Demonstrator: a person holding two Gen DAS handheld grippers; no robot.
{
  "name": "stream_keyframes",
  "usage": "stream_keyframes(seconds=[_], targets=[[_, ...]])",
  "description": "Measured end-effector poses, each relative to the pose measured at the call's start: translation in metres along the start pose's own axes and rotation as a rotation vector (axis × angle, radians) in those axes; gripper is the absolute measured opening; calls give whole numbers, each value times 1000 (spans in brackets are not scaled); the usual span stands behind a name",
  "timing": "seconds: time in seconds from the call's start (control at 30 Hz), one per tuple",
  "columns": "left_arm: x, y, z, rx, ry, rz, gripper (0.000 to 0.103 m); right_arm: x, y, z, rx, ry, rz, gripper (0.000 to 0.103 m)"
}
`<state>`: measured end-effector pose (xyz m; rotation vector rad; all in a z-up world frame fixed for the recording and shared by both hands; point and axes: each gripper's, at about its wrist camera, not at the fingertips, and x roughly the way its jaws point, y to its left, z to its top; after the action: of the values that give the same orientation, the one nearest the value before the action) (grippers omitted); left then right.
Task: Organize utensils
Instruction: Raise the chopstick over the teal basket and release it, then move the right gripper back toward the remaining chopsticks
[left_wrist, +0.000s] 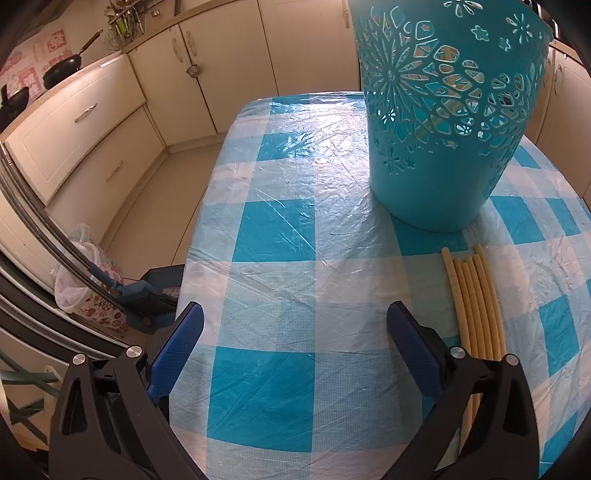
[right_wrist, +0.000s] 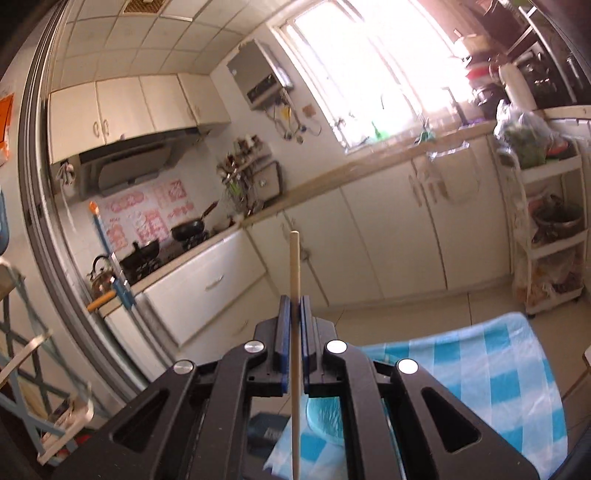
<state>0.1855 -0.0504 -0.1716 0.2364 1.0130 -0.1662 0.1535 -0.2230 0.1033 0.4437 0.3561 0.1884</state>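
A tall teal cut-out basket (left_wrist: 447, 122) stands on the blue-and-white checked table (left_wrist: 273, 236), with pale sticks visible through its holes. Several cream chopsticks (left_wrist: 476, 306) lie side by side on the cloth just in front of it. My left gripper (left_wrist: 295, 332) hovers over the table with its blue pads wide apart and nothing between them; the chopsticks lie beside its right finger. In the right wrist view, my right gripper (right_wrist: 294, 306) is shut on a single chopstick (right_wrist: 294, 266), held upright high above the table (right_wrist: 491, 362). A bit of teal basket (right_wrist: 327, 421) shows below it.
Cream kitchen cabinets (left_wrist: 110, 122) and the floor lie beyond the table's left and far edges. A blue dustpan and brush (left_wrist: 144, 299) and a white bag (left_wrist: 74, 266) sit on the floor at left. A white shelf trolley (right_wrist: 546, 236) stands at right.
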Motion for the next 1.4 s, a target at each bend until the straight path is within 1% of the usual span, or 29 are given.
stream_keyframes(seconds=[0.1, 0.17, 0.23, 0.3, 0.37, 0.4, 0.47, 0.5, 0.57, 0.73, 0.77, 0.8, 0.87, 0.97, 1.03, 1.13, 1.2, 1.3, 1.4], targets=[[1, 2, 0, -5, 3, -7, 96, 18, 1, 0, -53, -84, -90, 6], [2, 3, 1, -10, 7, -14, 96, 32, -4, -11, -78, -100, -156, 6], [3, 4, 1, -14, 9, -19, 96, 49, -13, -27, -89, -88, -220, 6], [3, 5, 1, -18, 12, -24, 96, 61, -22, -46, -91, -62, -264, 6], [4, 5, 1, -21, 14, -28, 96, 67, -31, -60, -87, -31, -282, 6], [4, 5, 1, -22, 14, -29, 95, 70, -36, -69, -82, -1, -289, 6], [3, 5, 1, -21, 13, -28, 96, 73, -43, -79, -76, 39, -299, 6], [3, 5, 1, -21, 13, -28, 96, 71, -46, -84, -77, 60, -300, 6], [3, 5, 1, -19, 12, -25, 96, 65, -47, -87, -82, 70, -302, 8], [3, 3, 1, -16, 9, -18, 96, 24, -46, -92, -78, 50, -301, 23], [3, 3, 0, -15, 8, -16, 96, 14, -45, -94, -77, 43, -302, 28], [3, 3, 0, -14, 8, -15, 96, 5, -44, -97, -75, 38, -304, 32], [3, 2, 0, -13, 7, -13, 96, -15, -44, -107, -76, 50, -310, 33], [2, 2, 0, -12, 6, -13, 95, -29, -46, -133, -82, 129, -318, 35], [2, 1, 0, -11, 5, -11, 95, -28, -48, -156, -85, 216, -321, 35], [0, 0, 0, -10, 4, -8, 95, -13, -56, -195, -78, 383, -321, 35], [1, 0, 0, -11, 4, -8, 95, 0, -61, -216, -73, 477, -323, 30], [0, 1, 0, -19, 3, 8, 95, 12, -65, -232, -79, 543, -333, 28], [0, 4, 1, -34, 6, 8, 95, 23, -69, -237, -84, 574, -349, 27]])
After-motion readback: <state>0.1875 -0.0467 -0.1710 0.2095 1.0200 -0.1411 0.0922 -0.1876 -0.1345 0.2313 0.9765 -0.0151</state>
